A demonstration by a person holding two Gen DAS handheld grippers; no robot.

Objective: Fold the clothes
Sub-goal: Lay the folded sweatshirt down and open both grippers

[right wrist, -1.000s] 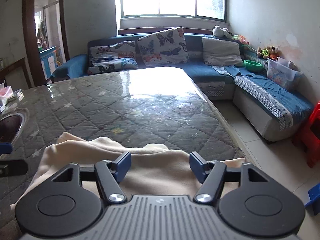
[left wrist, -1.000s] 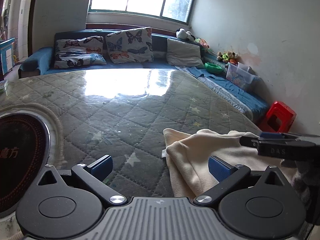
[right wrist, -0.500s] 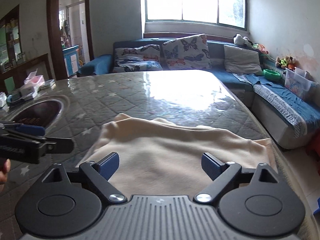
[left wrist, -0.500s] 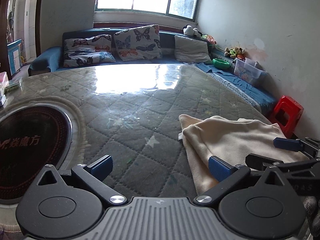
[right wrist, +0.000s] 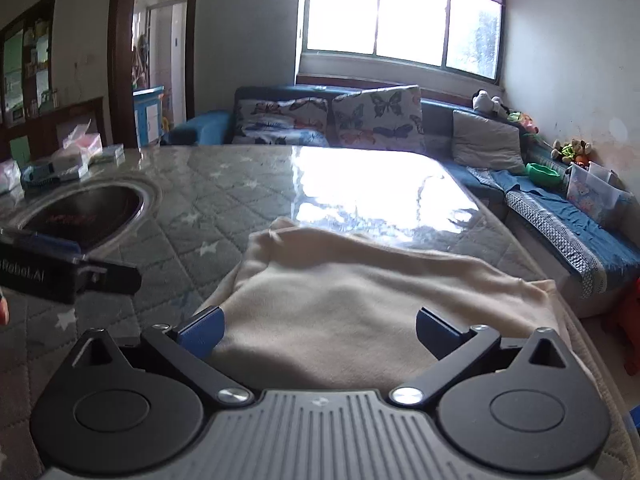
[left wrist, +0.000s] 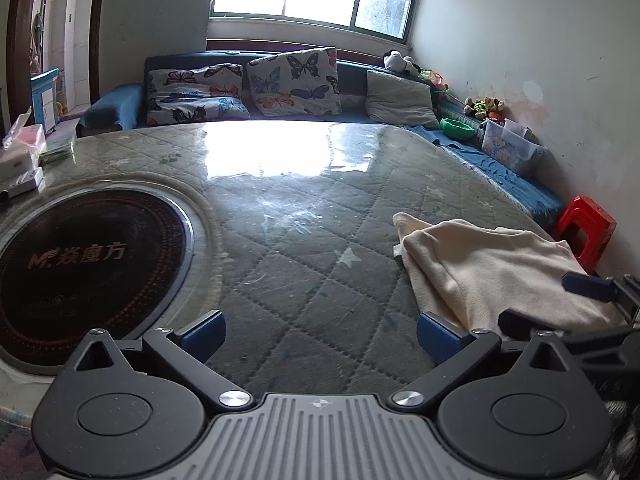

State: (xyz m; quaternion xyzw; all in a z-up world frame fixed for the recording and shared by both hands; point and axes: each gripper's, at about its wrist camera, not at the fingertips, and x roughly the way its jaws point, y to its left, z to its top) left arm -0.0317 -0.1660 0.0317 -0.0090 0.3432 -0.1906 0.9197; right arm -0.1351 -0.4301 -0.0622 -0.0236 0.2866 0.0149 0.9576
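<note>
Lying folded on quilted table [left wrist: 312, 264] near its right edge: cream garment [right wrist: 360, 304], flat, nothing on it. Right gripper [right wrist: 318, 330] above garment's near part, jaws just opening, now wide, holding nothing. Left gripper [left wrist: 320, 334] wide, empty, over bare table just left of garment. Round black hotplate [left wrist: 80, 264] set in table, far left. Boxes [right wrist: 76, 156] beyond it. Sofa [left wrist: 360, 92] with cushions behind; red stool [left wrist: 586, 232] right.
</note>
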